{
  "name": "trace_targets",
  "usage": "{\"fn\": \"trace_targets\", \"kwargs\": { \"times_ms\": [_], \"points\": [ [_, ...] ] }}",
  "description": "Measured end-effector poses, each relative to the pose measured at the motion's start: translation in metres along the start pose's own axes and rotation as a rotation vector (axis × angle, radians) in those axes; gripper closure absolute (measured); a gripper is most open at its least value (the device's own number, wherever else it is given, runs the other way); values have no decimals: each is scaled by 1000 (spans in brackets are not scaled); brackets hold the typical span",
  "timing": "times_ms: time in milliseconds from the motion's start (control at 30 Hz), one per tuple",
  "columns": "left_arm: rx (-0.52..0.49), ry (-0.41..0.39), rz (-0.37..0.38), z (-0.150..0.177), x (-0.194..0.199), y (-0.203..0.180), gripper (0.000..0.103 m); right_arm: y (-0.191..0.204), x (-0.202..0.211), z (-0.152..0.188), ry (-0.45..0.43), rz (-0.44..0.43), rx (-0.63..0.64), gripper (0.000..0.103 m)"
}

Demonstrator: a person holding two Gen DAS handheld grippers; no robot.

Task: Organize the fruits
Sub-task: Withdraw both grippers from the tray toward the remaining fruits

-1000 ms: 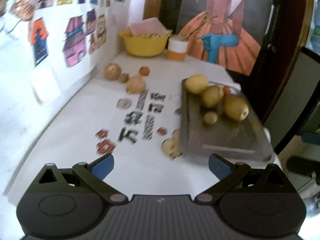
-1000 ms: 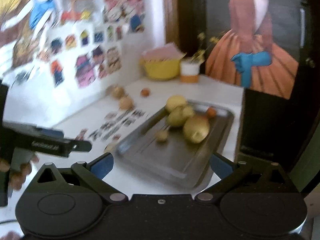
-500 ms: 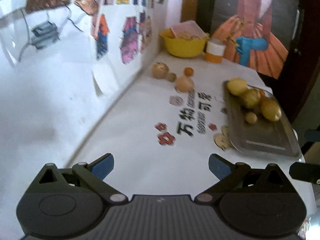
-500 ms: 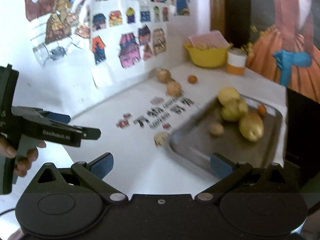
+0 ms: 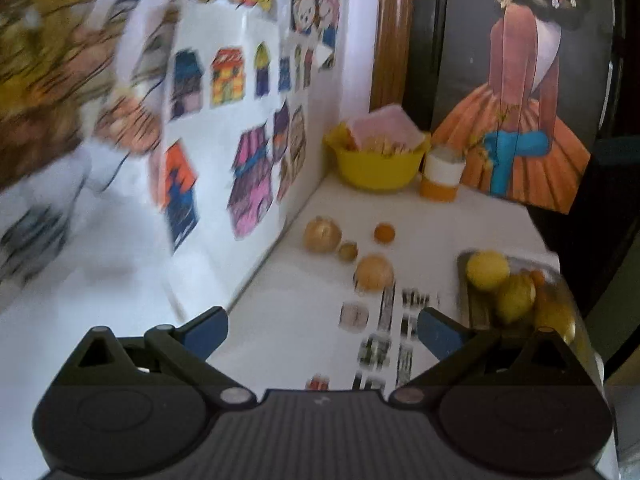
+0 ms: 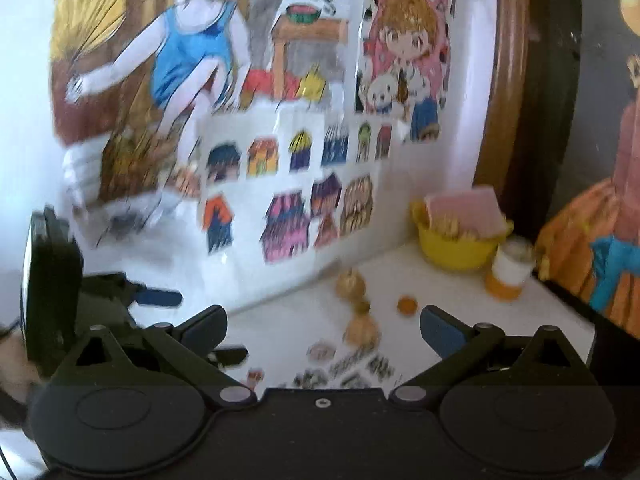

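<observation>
Left gripper (image 5: 322,326): held above the white counter (image 5: 492,220); its blue-tipped fingers are spread apart and nothing is held between them.
Right gripper (image 6: 323,326): likewise spread wide and empty, raised over the near part of the counter.
Grey metal tray (image 5: 466,300): set at the right edge of the counter (partly hidden behind the left gripper's finger); a round yellow fruit (image 5: 487,270), a yellow-green fruit (image 5: 516,298) and a small orange one (image 5: 536,278) are seen in it, touching one another.
Loose fruits: a large tan round fruit (image 5: 322,234), a small brownish one (image 5: 347,251) and a second tan fruit (image 5: 374,272) are lined up near the wall; a small orange fruit (image 5: 384,233) lies apart from them.
Yellow plastic bowl (image 5: 376,168): placed in the far corner, with a white-and-orange cup (image 5: 442,176) just beside it.
Wall: covered with coloured drawings of houses (image 6: 280,184).
</observation>
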State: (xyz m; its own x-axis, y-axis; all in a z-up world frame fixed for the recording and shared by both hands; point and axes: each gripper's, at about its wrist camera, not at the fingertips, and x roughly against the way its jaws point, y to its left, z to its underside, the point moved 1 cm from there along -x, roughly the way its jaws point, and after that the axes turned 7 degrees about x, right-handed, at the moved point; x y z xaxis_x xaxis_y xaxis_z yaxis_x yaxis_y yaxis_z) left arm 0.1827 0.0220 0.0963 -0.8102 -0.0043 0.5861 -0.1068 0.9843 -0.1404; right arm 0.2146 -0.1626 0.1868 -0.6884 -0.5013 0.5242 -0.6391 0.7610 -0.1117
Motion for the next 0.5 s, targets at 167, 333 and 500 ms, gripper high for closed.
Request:
{"fn": "trace_targets", "kwargs": {
  "times_ms": [167,333,500],
  "points": [
    [22,-21,41,-12,-35,-8,0,-28,-47,-10,28,-1,-49,1],
    [30,29,70,-10,-88,-13,0,-61,-112,12,90,-3,-158,1],
    [53,56,83,-8,-132,-17,0,-91,-171,39,125,-29,-247,1]
  ]
}}
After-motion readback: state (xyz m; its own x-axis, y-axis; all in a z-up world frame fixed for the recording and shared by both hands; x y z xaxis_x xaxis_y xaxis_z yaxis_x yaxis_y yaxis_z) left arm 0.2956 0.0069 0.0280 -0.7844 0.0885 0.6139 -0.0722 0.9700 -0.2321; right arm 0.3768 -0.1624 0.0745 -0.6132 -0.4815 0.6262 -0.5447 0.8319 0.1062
